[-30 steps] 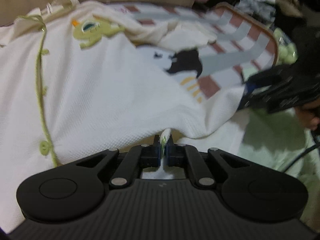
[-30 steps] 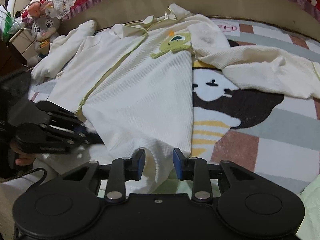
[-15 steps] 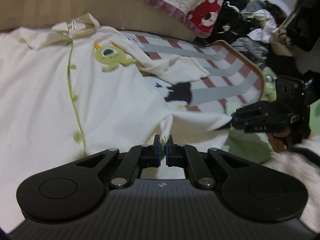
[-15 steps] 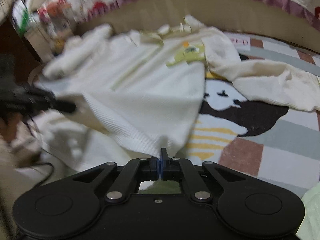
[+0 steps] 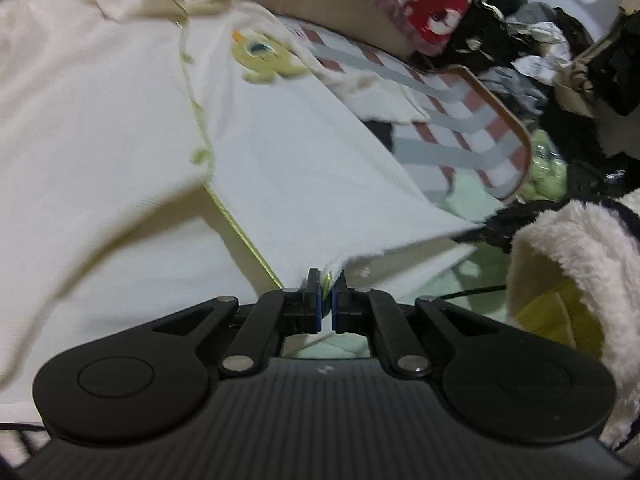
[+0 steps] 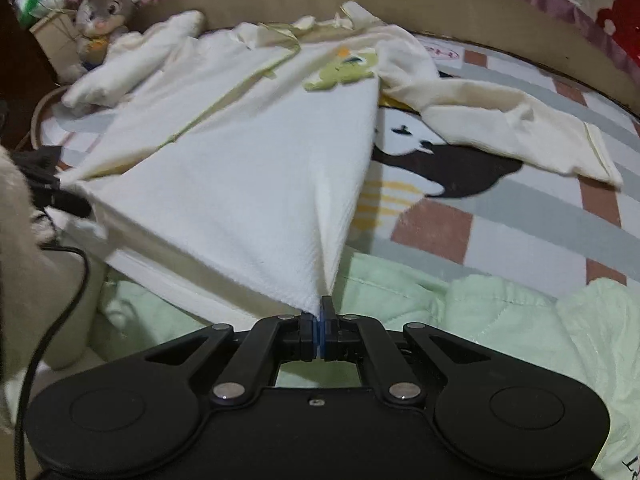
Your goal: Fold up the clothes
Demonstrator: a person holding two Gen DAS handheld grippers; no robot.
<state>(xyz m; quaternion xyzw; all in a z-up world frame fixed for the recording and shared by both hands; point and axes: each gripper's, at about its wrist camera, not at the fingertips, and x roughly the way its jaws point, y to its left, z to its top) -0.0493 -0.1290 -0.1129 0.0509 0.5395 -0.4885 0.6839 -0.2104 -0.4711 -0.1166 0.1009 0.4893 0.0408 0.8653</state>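
Both grippers, L & R, pinching hem corners of cream baby shirt, hem lifted taut. Collar at 12 o'clock, long axis 6–12. Equally near.

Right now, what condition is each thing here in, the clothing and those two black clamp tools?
Cream knit baby garment: hem lifted and stretched taut, top part lying on the rug.
Garment's right sleeve: spread out, unfolded.
Left gripper: shut on the hem.
Right gripper: shut on the hem corner.
Striped penguin rug: lying flat.
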